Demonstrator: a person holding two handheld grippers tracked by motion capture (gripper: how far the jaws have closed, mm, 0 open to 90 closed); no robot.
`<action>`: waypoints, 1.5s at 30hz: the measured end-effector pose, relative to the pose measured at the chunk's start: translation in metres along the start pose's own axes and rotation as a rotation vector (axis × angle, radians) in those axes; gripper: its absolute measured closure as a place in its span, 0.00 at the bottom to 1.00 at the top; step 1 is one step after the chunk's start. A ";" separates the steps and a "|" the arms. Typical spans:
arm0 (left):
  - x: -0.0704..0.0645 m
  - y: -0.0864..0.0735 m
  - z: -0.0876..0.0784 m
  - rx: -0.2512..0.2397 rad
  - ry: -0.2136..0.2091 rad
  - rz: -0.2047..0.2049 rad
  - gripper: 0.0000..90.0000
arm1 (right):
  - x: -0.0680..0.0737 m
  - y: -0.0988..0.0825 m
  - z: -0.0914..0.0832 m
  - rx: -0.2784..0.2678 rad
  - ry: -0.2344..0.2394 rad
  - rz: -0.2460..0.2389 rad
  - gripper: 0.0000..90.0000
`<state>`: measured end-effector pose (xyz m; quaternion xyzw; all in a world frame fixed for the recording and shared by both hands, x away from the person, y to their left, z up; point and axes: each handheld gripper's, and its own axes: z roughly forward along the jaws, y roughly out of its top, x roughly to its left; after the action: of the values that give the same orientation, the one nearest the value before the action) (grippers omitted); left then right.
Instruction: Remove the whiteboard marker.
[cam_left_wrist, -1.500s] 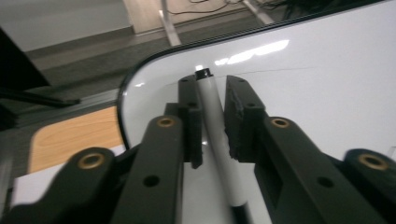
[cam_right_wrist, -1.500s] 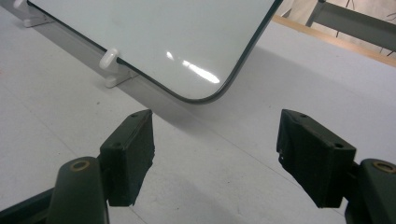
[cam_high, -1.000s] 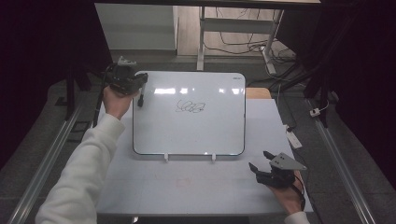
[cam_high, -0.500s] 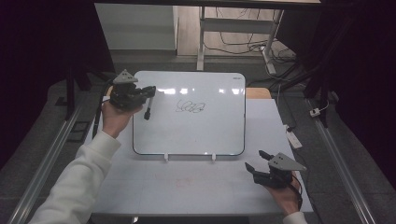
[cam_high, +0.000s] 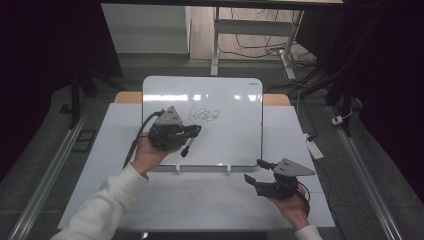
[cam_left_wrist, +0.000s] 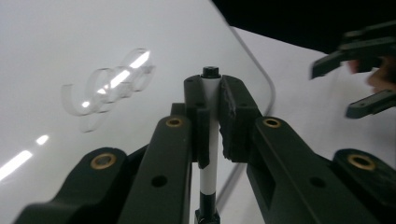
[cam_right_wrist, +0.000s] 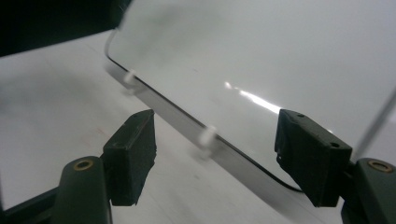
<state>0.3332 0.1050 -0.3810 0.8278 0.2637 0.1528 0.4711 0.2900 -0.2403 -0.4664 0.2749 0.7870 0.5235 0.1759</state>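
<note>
Over the whiteboard's (cam_high: 225, 145) lower left part, the left gripper (cam_high: 192, 132) pinches a marker (cam_high: 186, 148), its tip pointing down below the black scribble (cam_high: 204, 115). Near the board's lower right corner, the right gripper (cam_high: 254, 170) hovers above the table (cam_high: 200, 200), jaws spread with nothing between them.

- A slim white marker pen with black cap and black end (cam_high: 186, 147) (cam_left_wrist: 209, 140) is clamped crosswise and slanted above the board's lower left part.
- A glossy white rectangular whiteboard with rounded corners (cam_high: 235, 135) (cam_left_wrist: 56, 42) (cam_right_wrist: 261, 51) lies flat, bearing a black looping scribble (cam_high: 204, 115) near its middle.
</note>
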 end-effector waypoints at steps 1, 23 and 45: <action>-0.004 0.000 0.004 0.000 -0.013 0.005 0.90 | 0.002 0.003 0.003 -0.002 0.020 0.003 0.33; -0.058 0.018 0.062 0.000 -0.163 0.079 0.90 | 0.027 0.030 0.056 0.075 0.121 0.085 0.55; -0.067 0.022 0.074 0.020 -0.165 0.114 0.90 | 0.019 0.029 0.053 0.115 0.110 0.184 0.80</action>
<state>0.3221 0.0049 -0.4007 0.8559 0.1779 0.1079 0.4734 0.3121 -0.1808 -0.4606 0.3265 0.7957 0.5056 0.0675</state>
